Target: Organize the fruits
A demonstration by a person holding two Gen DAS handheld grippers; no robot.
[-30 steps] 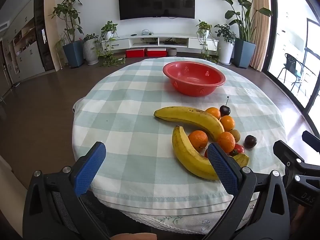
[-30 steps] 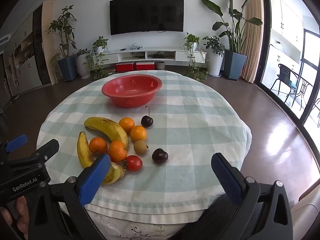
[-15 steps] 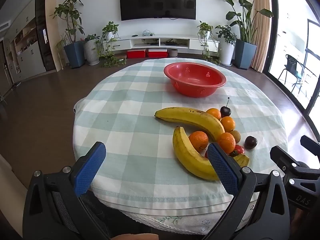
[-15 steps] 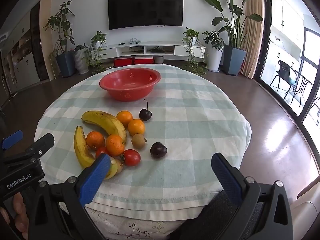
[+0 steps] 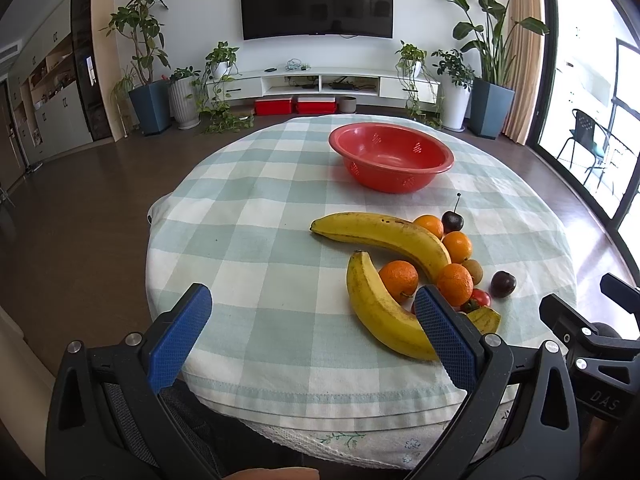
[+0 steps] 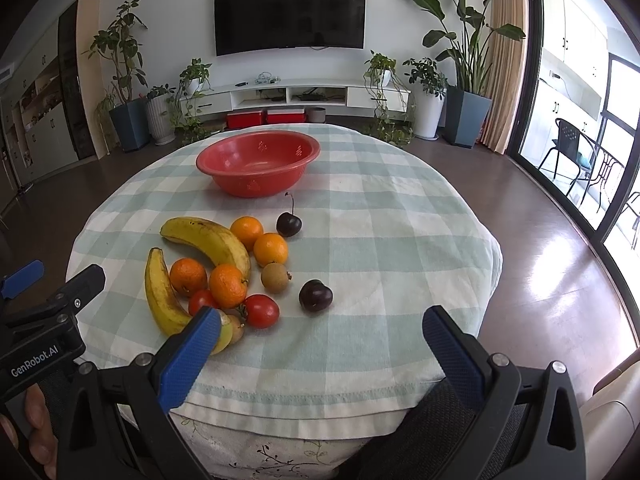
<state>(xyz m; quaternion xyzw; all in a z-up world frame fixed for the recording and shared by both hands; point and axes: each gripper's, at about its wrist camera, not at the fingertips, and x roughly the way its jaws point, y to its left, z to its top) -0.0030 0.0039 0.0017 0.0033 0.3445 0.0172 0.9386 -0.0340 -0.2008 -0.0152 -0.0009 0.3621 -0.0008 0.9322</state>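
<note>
A red bowl (image 5: 391, 157) (image 6: 258, 162) stands empty at the far side of the round table (image 5: 248, 240). In front of it lies a pile of fruit: two bananas (image 5: 384, 234) (image 6: 208, 240), several oranges (image 5: 454, 284) (image 6: 228, 285), two tomatoes (image 6: 261, 311), a longan (image 6: 275, 277), a stemmed cherry (image 6: 289, 224) and a dark plum (image 6: 315, 295). My left gripper (image 5: 312, 340) hovers open above the near table edge, its right finger in front of the nearer banana (image 5: 380, 312). My right gripper (image 6: 320, 354) is open too, low over the near edge, just short of the plum.
The checked cloth (image 6: 380, 240) hangs over the table's rim. Behind are a TV (image 5: 316, 0), a low white console (image 5: 320, 84), potted plants (image 5: 484, 80) and a glass door (image 6: 580, 120) on the right. A hand (image 6: 28, 432) holds the left gripper's body.
Both grippers have edged forward and slightly lower toward the fruit, so the pile looks larger and nearer. Both stay open. No fruit has moved.
</note>
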